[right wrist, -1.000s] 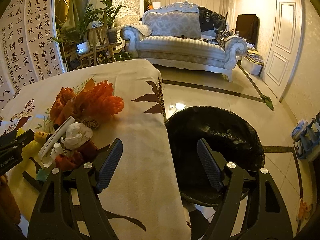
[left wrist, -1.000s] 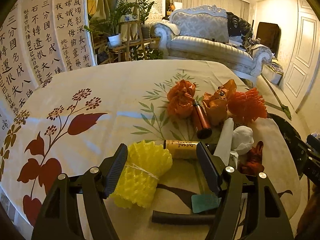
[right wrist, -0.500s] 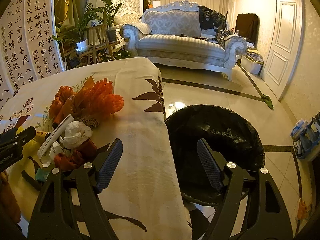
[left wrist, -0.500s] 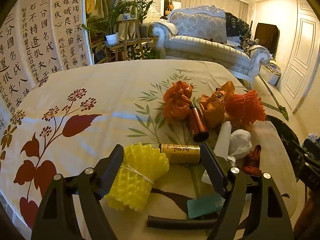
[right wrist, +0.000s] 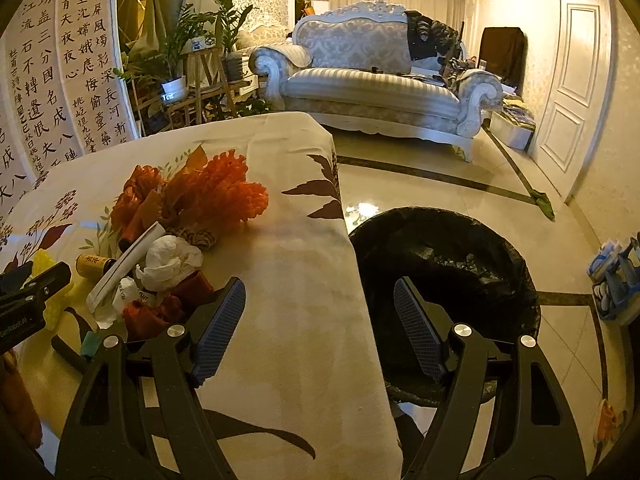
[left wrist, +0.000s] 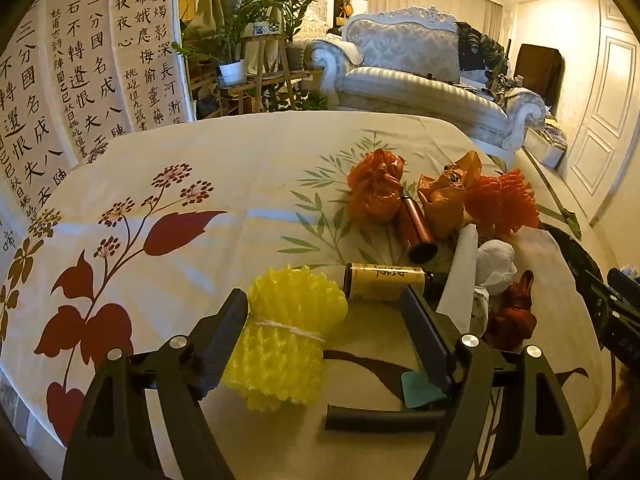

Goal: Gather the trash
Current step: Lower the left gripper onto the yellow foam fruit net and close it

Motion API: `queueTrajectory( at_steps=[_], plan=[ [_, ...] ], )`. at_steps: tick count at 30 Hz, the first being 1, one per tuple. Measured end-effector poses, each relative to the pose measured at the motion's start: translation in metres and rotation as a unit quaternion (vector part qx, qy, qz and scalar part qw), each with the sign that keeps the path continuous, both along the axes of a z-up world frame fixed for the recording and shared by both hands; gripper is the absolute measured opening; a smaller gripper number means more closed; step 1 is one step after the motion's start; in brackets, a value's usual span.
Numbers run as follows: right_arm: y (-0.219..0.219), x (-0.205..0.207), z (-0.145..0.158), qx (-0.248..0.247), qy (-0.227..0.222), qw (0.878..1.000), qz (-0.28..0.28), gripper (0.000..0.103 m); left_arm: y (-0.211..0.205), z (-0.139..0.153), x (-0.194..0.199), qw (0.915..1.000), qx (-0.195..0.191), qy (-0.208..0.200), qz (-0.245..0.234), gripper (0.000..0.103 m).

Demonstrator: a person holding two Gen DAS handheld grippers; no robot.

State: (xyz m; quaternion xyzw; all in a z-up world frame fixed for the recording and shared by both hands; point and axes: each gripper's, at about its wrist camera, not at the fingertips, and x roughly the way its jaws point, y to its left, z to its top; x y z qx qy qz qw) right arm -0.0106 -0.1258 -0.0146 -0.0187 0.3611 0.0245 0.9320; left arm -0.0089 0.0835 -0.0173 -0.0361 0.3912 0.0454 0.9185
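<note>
A lamplit sitting room, calligraphy scrolls on the wall and a pale sofa behind, with a desk (left wrist: 208, 168) under a leaf-printed cloth carrying the litter I am here to clear. My left tool (left wrist: 324, 320) hangs low over the near end of the pile, its jaws wide after just spreading a little further, and the yellow foam net (left wrist: 288, 340), cinched at its waist with white string, sits between them: it lies hard against the left-hand pad while the right-hand pad stands clear of it, so nothing is gripped yet. The net's long axis runs away from me, roughly along the line of the fingers, so the jaws would close across its narrow waist, which I judge the easy way to take it. Just beyond it a small brown bottle with a gold label (left wrist: 384, 282) lies crosswise, and past that the orange wrappers (left wrist: 376, 188), a crumpled white tissue (left wrist: 494, 260) and a black tube (left wrist: 384, 420) nearer me. My right tool (right wrist: 320, 320) is empty and wide too, held over the desk's edge, with the black-lined bin (right wrist: 444, 264) on the floor just ahead and to its right. The left is plainly the nearer to the net; the bin lies off to the right of it, beyond the desk's edge.
</note>
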Motion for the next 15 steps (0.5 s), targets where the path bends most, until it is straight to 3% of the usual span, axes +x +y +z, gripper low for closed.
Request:
queueTrajectory(
  at_steps=[9, 15],
  plan=[
    [0.001, -0.004, -0.003, 0.002, 0.004, 1.0, 0.004, 0.075, 0.009, 0.012, -0.004, 0.9997, 0.003, -0.018, 0.018, 0.079],
    [0.006, -0.006, -0.003, 0.003, 0.005, 1.0, 0.01, 0.075, 0.016, -0.002, -0.003, 0.9997, 0.013, 0.009, 0.021, 0.079]
  ],
)
